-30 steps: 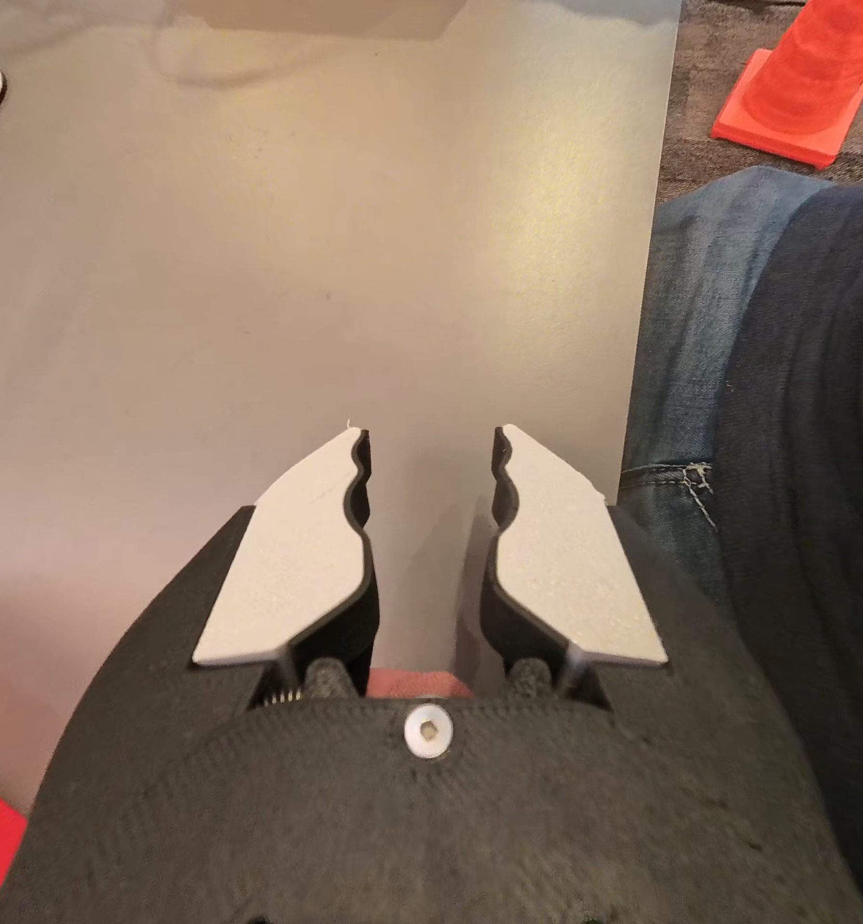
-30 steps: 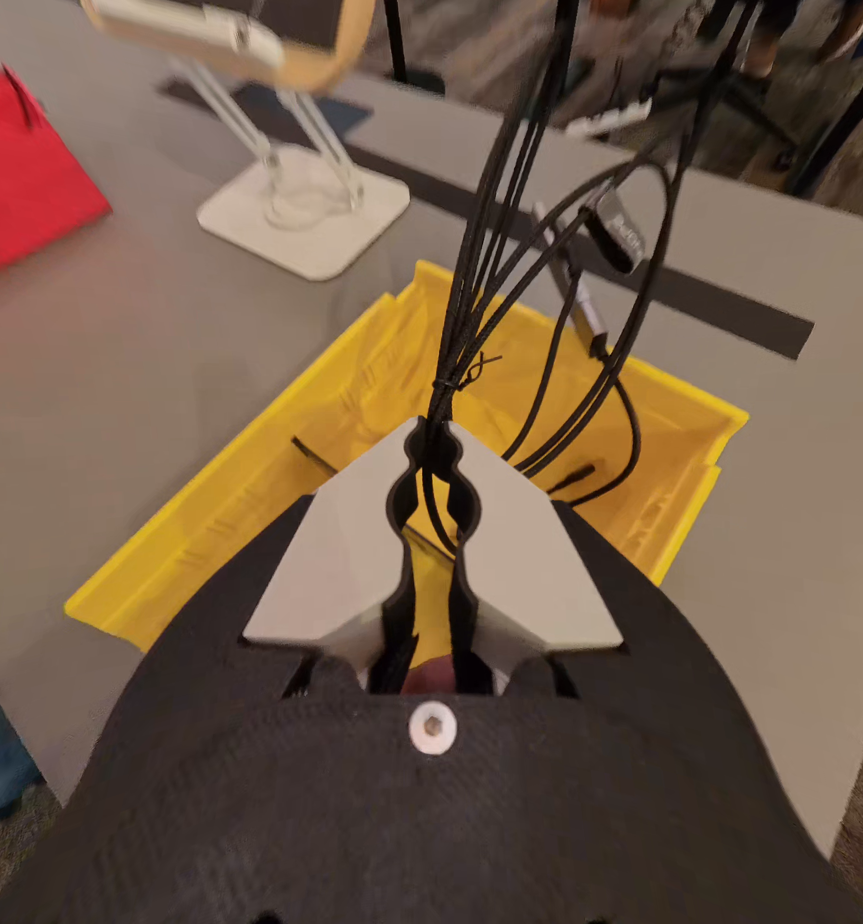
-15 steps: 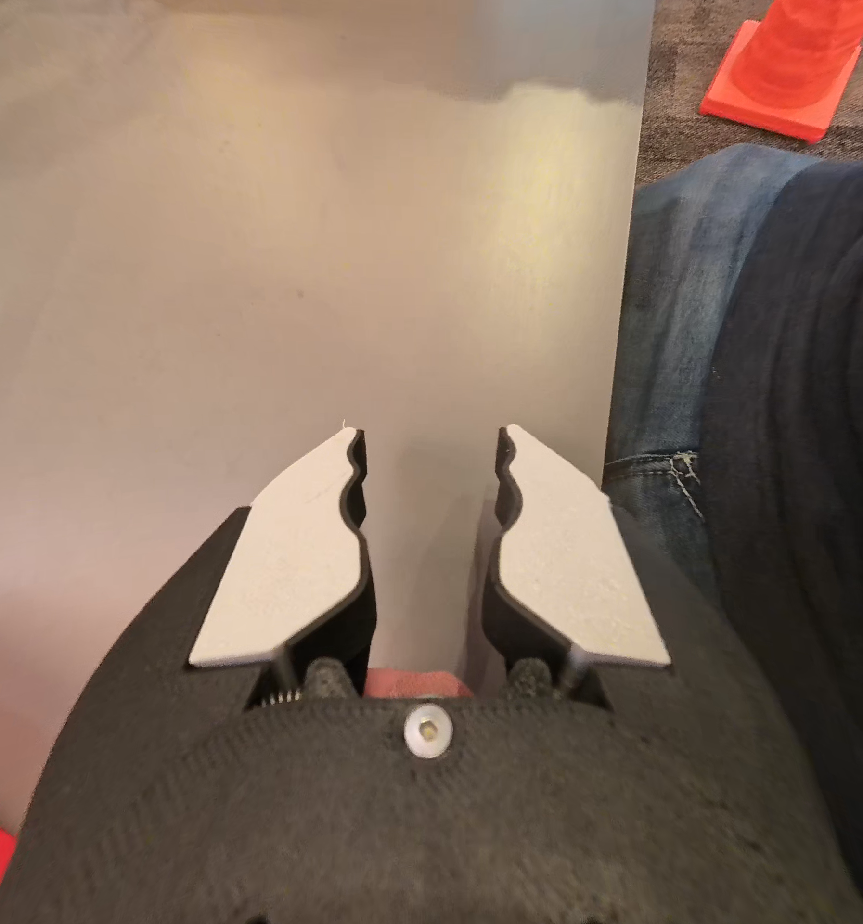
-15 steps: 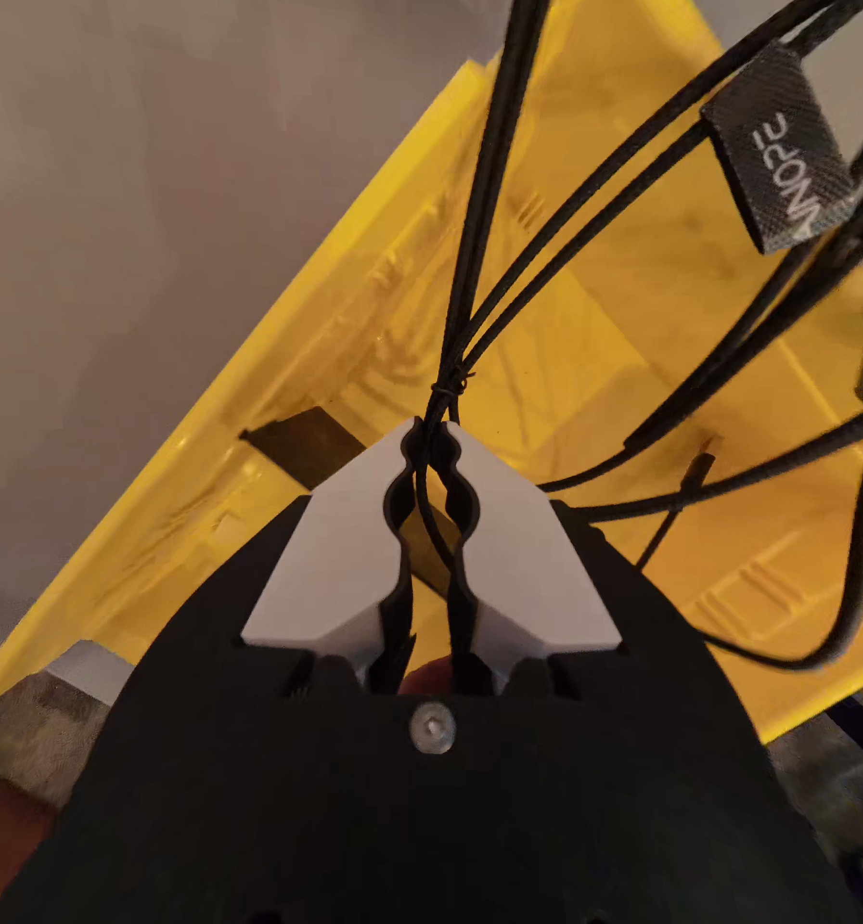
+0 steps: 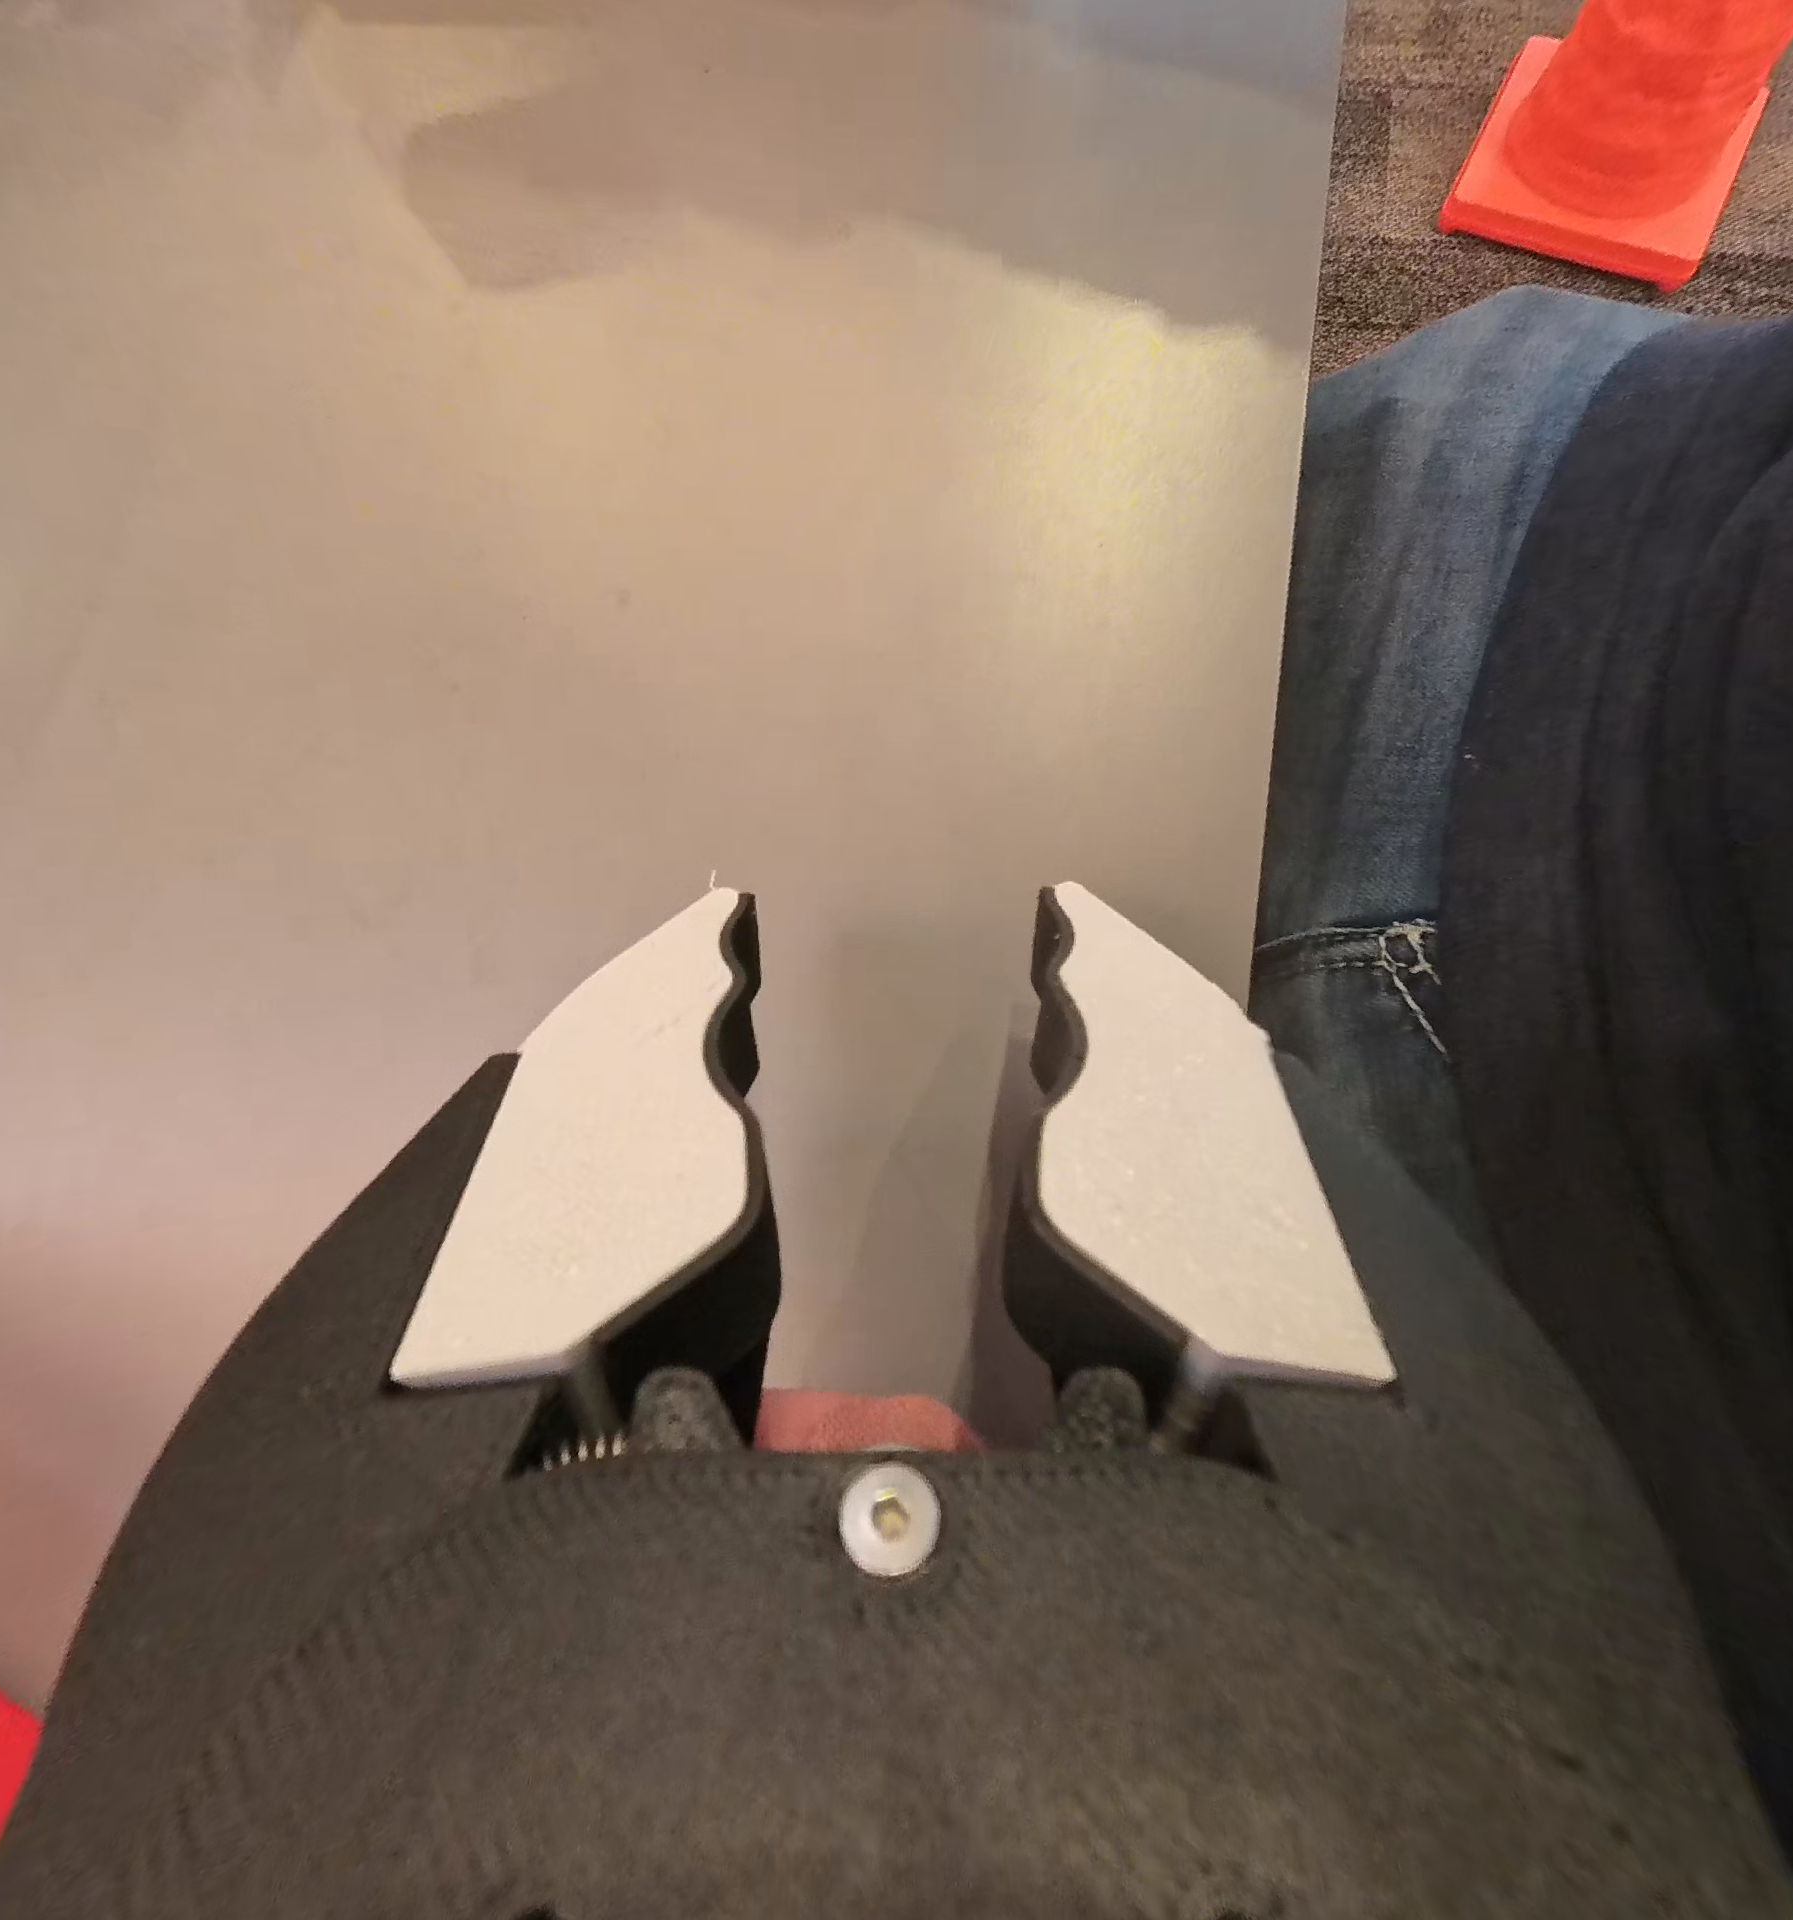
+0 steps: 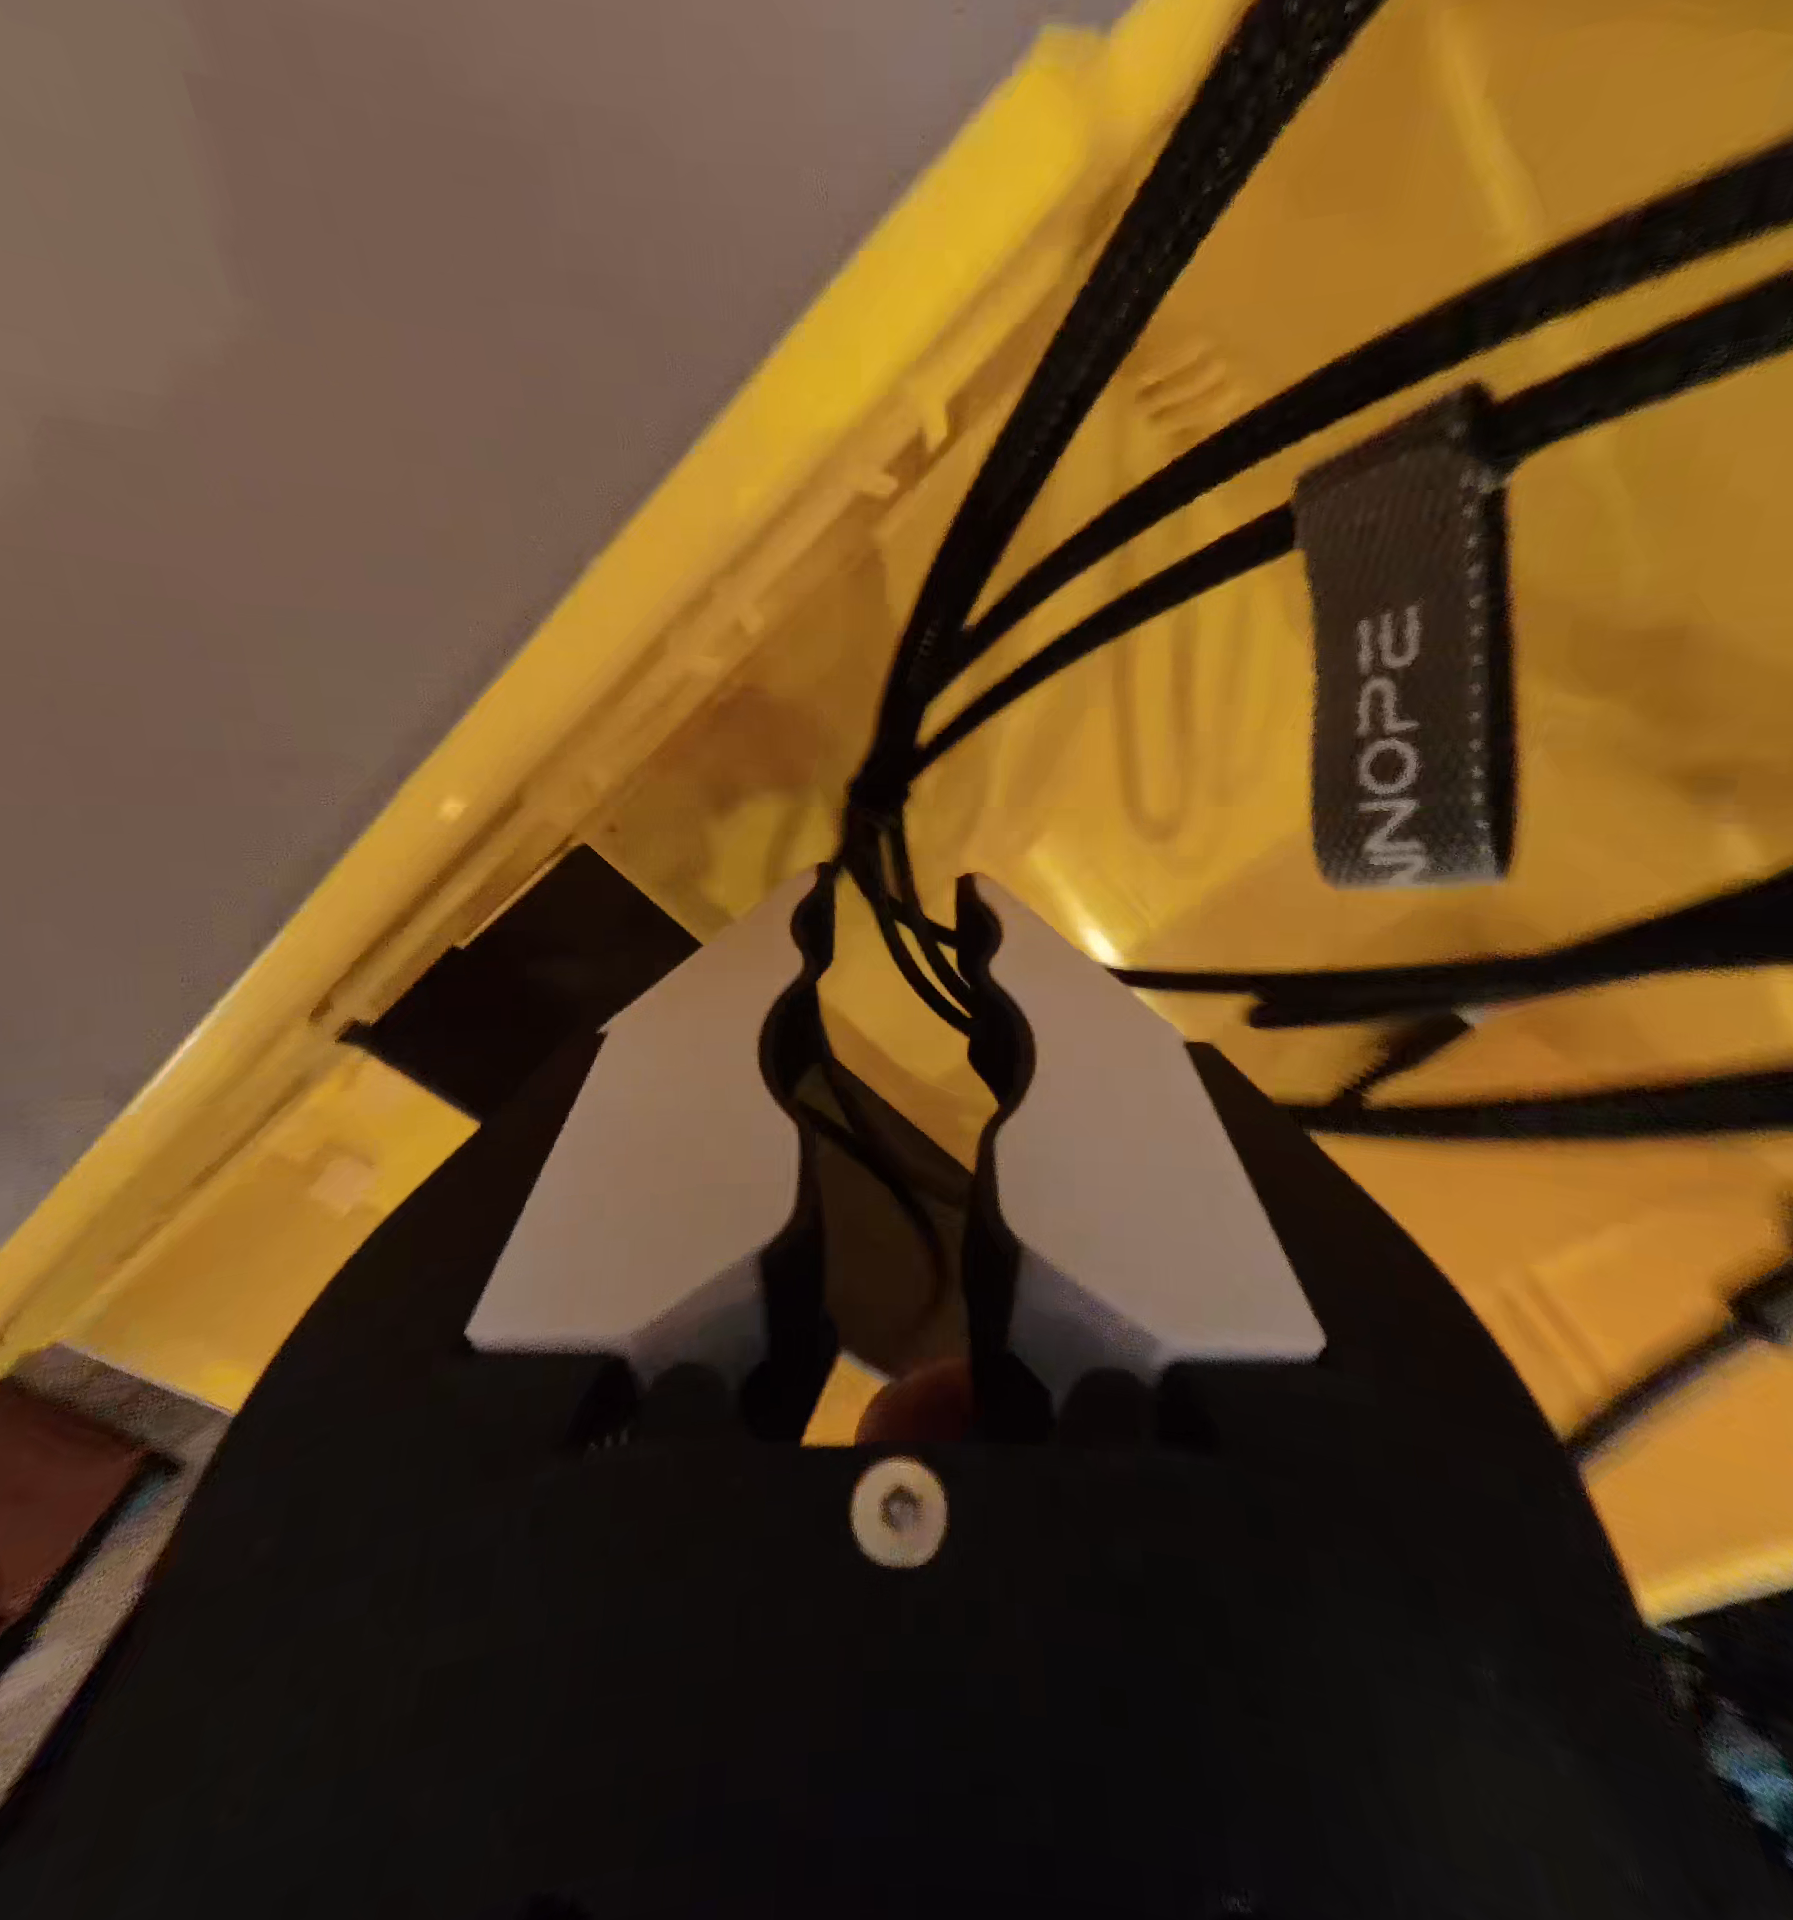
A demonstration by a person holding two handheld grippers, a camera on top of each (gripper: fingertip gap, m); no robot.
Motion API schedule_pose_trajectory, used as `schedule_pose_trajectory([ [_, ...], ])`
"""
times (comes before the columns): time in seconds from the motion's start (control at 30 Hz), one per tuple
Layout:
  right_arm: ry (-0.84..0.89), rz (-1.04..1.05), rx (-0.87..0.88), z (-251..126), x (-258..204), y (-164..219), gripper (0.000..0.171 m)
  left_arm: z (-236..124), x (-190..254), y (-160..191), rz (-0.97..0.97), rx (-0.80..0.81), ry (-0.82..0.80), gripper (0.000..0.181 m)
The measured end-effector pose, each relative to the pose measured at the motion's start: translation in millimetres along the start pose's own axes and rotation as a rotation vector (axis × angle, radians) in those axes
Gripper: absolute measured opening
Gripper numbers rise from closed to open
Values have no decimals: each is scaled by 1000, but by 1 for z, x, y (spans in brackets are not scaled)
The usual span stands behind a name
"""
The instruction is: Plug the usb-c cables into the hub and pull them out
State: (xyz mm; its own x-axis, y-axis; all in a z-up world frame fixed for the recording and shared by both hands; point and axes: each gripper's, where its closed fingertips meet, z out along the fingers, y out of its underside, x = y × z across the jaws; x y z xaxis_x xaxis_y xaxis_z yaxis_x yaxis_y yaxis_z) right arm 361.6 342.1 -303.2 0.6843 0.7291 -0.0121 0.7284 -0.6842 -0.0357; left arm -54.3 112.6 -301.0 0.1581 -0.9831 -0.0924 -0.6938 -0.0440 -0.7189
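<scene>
Right tongs [image 6: 897,894] part-way closed around the tied neck of the limp, light cables [image 6: 1131,312] over the yellow tray [image 6: 663,665]; better gripped at a stiff plug; left tongs [image 5: 897,904] apart, empty, near the bench [image 5: 559,520] edge.

This looks like an office or test room set up for recording, not a home. A plain grey table [image 5: 580,644] with a smooth, bare top fills most of the left wrist view. Beyond the table's right edge lies patterned grey-brown carpet [image 5: 1391,156] of the hard-wearing commercial kind, and on that carpet, well apart from the table, stands an orange traffic cone [image 5: 1619,114]. In the right wrist view a yellow plastic bin [image 6: 663,665] rests on the same table; the blurred shapes past the table's near corner are probably floor and gear.
</scene>
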Motion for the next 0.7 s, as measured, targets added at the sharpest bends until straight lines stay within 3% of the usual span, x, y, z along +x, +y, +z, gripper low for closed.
schedule_pose_trajectory([
  [0.1,60,-59,42,-24,-5,-4,34,-1,-1,-2,-4,6,-1,51],
  [0.4,300,-75,329,-114,-20,-13,33,-22,-15,-18,3,44,-79,58],
  [0.7,339,-203,628,-144,-129,-36,30,-117,-100,-15,18,-4,-438,53],
])
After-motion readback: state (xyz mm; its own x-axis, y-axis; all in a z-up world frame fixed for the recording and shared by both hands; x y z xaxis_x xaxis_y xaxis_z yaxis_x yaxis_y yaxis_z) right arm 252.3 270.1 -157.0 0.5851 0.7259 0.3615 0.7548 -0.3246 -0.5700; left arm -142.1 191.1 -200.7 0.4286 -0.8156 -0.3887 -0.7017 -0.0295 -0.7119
